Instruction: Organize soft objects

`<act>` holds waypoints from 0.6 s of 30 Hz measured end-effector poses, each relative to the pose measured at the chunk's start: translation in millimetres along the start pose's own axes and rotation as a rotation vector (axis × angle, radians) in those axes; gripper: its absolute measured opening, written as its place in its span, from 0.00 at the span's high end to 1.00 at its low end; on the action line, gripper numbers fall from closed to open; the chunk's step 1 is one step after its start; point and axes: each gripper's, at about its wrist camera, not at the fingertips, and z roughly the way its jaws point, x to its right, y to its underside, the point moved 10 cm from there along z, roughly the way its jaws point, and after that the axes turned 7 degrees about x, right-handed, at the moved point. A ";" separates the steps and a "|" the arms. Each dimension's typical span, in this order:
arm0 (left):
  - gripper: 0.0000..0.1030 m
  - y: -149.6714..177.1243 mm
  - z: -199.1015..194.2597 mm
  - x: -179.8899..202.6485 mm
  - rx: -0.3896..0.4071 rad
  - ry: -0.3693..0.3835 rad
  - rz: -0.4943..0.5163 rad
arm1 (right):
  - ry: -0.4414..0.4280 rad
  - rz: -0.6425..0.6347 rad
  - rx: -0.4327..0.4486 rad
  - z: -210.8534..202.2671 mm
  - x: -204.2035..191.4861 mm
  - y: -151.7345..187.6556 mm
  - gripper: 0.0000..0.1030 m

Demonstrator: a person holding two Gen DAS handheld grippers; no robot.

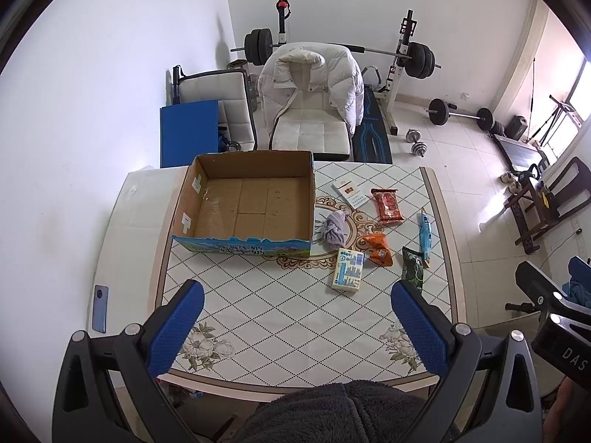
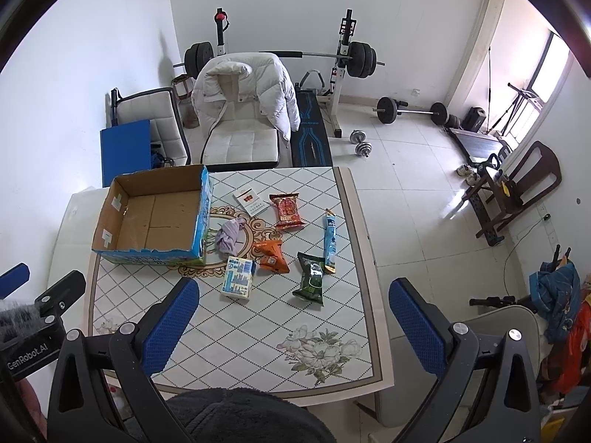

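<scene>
An empty cardboard box stands on the patterned table. Beside it lie a lilac cloth, a tissue pack, a red snack bag, an orange bag, a green bag, a blue stick pack and a white card box. My left gripper is open above the near table. My right gripper is open above the near right edge. Both are empty.
A chair with a white padded jacket stands behind the table. A phone lies on the white surface at the left. Weights and a bench sit on the floor beyond. A wooden chair stands at the right.
</scene>
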 end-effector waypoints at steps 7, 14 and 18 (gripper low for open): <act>0.00 2.4 3.7 0.6 0.005 0.002 0.003 | -0.002 0.003 0.006 -0.5 -1.1 -1.1 0.00; 0.00 2.9 4.5 0.5 0.005 0.002 0.004 | -0.006 0.007 0.004 1.7 -0.7 -3.0 0.00; 0.00 3.9 4.5 0.3 0.006 0.002 0.004 | -0.007 0.007 0.006 2.4 -1.4 -3.6 0.00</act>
